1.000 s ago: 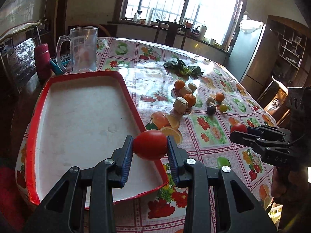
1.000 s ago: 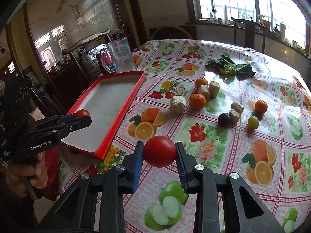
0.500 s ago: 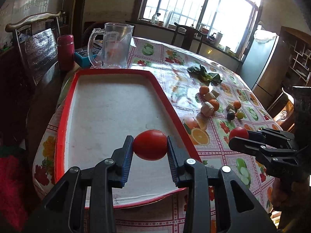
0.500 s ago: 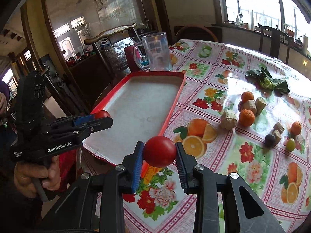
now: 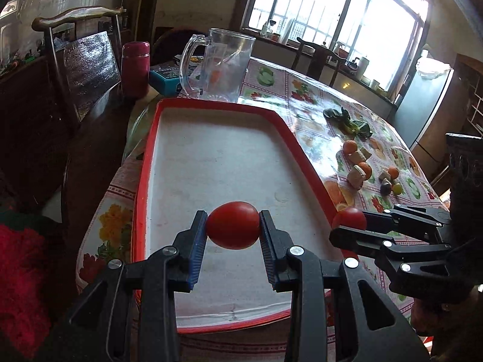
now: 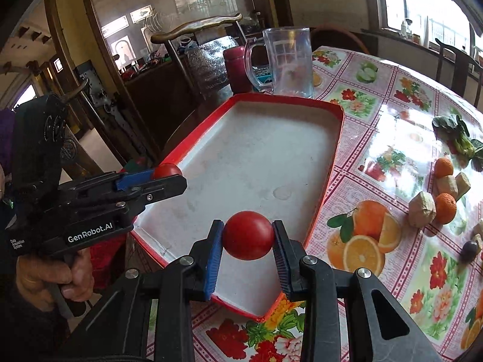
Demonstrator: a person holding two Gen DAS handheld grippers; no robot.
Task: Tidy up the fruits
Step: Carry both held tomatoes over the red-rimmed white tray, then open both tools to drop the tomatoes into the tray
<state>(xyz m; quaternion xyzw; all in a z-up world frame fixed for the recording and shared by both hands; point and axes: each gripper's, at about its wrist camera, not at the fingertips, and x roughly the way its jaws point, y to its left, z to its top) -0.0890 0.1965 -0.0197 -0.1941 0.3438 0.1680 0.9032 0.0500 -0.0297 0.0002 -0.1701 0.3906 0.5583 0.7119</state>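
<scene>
Tomatoes are the 2 fruits in play, 1 clamped in each tool: the left gripper (image 5: pixel 233 235) has its pads pressed on the left tomato (image 5: pixel 233 228), and the right gripper (image 6: pixel 248 244) is likewise clamped on the right tomato (image 6: pixel 248 234). Both fruits hang above the red-rimmed tray (image 5: pixel 144 163), whose white floor lies straight below and ahead of each tool and holds nothing else. The left tomato sits with its long axis across the jaws, over the near middle of the tray; the right tomato looks rounder and hangs over the tray's near right corner, close to the right rim (image 6: pixel 329 181). That rim is the edge to mind, since a release there could let the fruit roll against it or over it onto the tablecloth (image 6: pixel 374 138). The left gripper appears the better placed for setting down, with open floor on every side. The 2 tools are near each other but apart, so a straight lowering should not bring them together. Far room in the tray is wide open up to the glass mug (image 5: pixel 220 66) standing just beyond the far rim. The loose oranges (image 6: pixel 443 167) and other bits lie well to the right, clear of both paths.
</scene>
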